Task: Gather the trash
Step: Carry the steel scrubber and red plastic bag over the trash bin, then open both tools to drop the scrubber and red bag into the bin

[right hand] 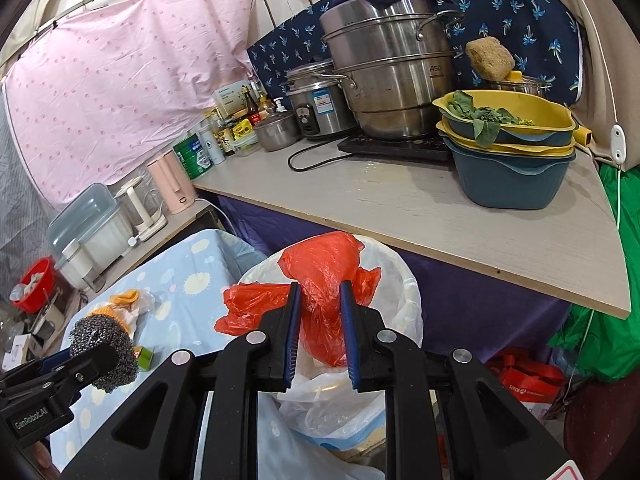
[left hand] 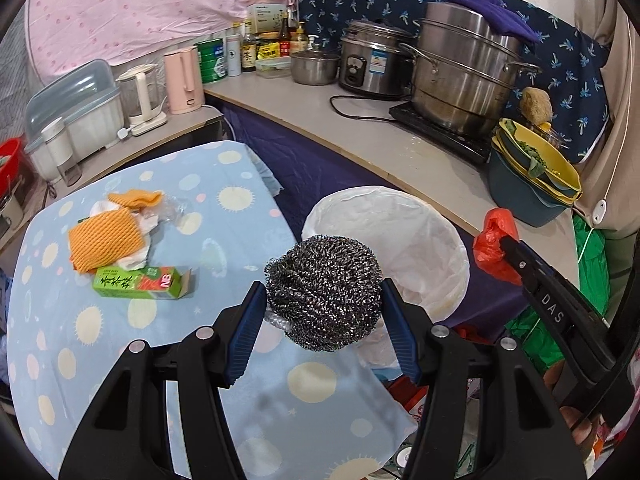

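Note:
My left gripper (left hand: 324,296) is shut on a steel wool scrubber (left hand: 324,288) and holds it above the right edge of the blue dotted table (left hand: 120,340), beside the white-lined trash bin (left hand: 400,236). My right gripper (right hand: 320,320) is shut on a red plastic bag (right hand: 320,276) and holds it over the bin's mouth (right hand: 396,288). The red bag also shows in the left wrist view (left hand: 494,244). The scrubber also shows in the right wrist view (right hand: 102,354). Orange foam nets (left hand: 106,240), crumpled white paper (left hand: 140,256) and a green carton (left hand: 140,282) lie on the table.
A counter (right hand: 400,208) behind the bin carries a steel steamer pot (right hand: 396,80), a rice cooker (right hand: 316,100), stacked yellow and blue basins (right hand: 508,148), bottles and a pink kettle (left hand: 182,80). A red bag (right hand: 524,380) lies on the floor at the right.

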A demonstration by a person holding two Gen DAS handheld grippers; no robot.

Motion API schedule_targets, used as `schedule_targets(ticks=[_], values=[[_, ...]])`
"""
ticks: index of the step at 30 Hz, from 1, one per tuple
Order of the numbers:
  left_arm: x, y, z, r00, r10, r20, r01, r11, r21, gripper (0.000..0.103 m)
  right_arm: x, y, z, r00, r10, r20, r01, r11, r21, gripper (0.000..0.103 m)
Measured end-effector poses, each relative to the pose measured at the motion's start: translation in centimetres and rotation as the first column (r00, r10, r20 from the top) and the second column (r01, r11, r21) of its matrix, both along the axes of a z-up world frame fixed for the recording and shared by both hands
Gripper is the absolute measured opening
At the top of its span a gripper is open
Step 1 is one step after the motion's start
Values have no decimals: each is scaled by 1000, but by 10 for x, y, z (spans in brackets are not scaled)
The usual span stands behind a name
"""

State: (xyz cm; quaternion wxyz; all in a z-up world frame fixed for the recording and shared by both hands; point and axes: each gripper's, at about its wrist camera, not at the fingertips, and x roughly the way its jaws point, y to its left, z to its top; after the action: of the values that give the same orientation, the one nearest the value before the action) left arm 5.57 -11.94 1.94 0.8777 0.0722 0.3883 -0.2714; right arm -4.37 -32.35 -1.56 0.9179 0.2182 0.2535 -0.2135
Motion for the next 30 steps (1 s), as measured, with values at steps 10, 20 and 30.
schedule_targets(ticks=[10, 20, 30], values=[[7, -36, -2, 999, -37, 5, 37, 999, 16, 56, 16, -18, -6, 1000, -7, -4, 7, 1000, 10, 18], [20, -64, -9, 999, -52, -6, 52, 998, 27, 56, 37, -30, -11, 1000, 3, -18, -3, 1000, 12, 18], [36, -84, -15, 998, -60, -10, 60, 998, 32, 56, 51, -38, -19, 999, 1, -32, 0, 1000, 26, 22]])
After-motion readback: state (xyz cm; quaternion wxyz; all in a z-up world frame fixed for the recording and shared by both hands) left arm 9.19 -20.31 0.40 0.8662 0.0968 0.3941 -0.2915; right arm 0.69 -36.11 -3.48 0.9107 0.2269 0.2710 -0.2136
